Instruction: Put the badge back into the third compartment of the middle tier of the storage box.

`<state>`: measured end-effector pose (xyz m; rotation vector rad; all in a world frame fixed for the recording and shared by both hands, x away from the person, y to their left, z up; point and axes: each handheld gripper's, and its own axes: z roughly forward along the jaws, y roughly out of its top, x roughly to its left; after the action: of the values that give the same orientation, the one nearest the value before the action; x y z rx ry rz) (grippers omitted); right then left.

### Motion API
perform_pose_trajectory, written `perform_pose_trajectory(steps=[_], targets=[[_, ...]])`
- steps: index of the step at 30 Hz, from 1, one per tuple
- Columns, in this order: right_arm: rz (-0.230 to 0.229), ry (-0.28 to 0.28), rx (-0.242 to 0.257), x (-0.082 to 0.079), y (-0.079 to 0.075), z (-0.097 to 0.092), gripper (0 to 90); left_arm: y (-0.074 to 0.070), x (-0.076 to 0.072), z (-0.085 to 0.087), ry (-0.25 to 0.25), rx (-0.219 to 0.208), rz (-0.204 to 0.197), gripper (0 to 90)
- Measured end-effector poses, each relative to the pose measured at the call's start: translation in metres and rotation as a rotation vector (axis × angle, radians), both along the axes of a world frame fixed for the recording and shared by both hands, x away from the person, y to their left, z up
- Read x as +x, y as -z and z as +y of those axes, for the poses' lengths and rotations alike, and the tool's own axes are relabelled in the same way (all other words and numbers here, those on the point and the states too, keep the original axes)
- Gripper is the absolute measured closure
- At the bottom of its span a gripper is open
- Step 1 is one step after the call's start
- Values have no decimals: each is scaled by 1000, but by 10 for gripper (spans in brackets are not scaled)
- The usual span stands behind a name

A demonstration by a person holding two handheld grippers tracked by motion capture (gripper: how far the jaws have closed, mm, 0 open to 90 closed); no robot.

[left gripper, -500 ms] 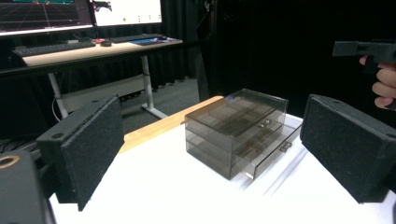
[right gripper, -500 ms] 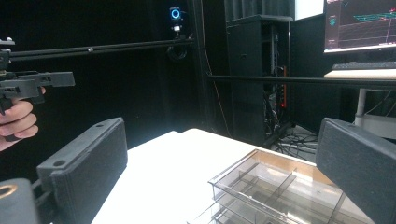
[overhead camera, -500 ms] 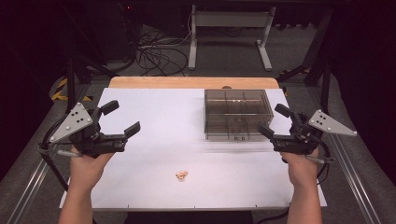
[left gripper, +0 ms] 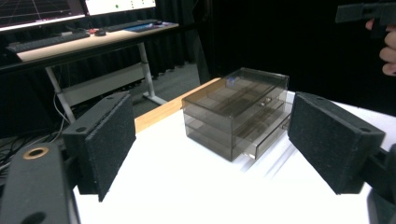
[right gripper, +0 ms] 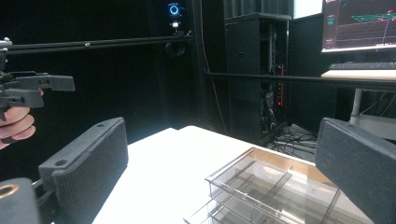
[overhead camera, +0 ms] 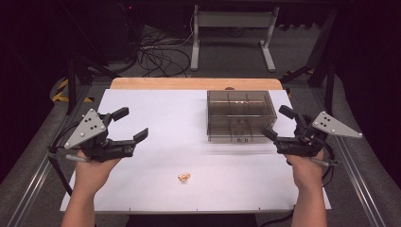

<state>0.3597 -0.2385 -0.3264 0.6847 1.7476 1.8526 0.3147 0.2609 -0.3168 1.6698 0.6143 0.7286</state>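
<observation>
White bench (overhead camera: 156, 113) under dark room | smoky drawer box (overhead camera: 241, 116) far right, just ahead of my right fingers (overhead camera: 276, 123), spread, empty | my left fingers (overhead camera: 131, 124) spread, empty, well apart from it | small orange piece (overhead camera: 184, 177) near front edge.

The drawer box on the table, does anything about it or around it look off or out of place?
Slightly. The smoky clear drawer box has a lower drawer pulled partway out at the front. A small orange-tan object lies alone on the white table, apart from the box. Both grippers, left and right, hover open, holding nothing.
</observation>
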Motion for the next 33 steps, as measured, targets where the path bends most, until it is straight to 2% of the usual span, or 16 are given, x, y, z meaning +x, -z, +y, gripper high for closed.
perform_pose_trajectory(steps=[7, 12, 22, 27, 33], targets=[[1, 4, -8, 0, -1, 1, 36, 6, 0, -6, 1, 38, 3, 209], [3, 7, -12, -1, -1, 0, 37, 13, -1, -11, 22, 60, 30, 231], [-6, 7, -24, -1, -2, -1, 40, 25, 0, -25, 40, 107, 53, 266], [-4, 5, -26, -1, -2, -1, 41, 32, -1, -34, 54, 173, 59, 280], [-5, 5, -22, -1, -3, -1, 42, 37, -2, -38, 55, 208, 60, 297]])
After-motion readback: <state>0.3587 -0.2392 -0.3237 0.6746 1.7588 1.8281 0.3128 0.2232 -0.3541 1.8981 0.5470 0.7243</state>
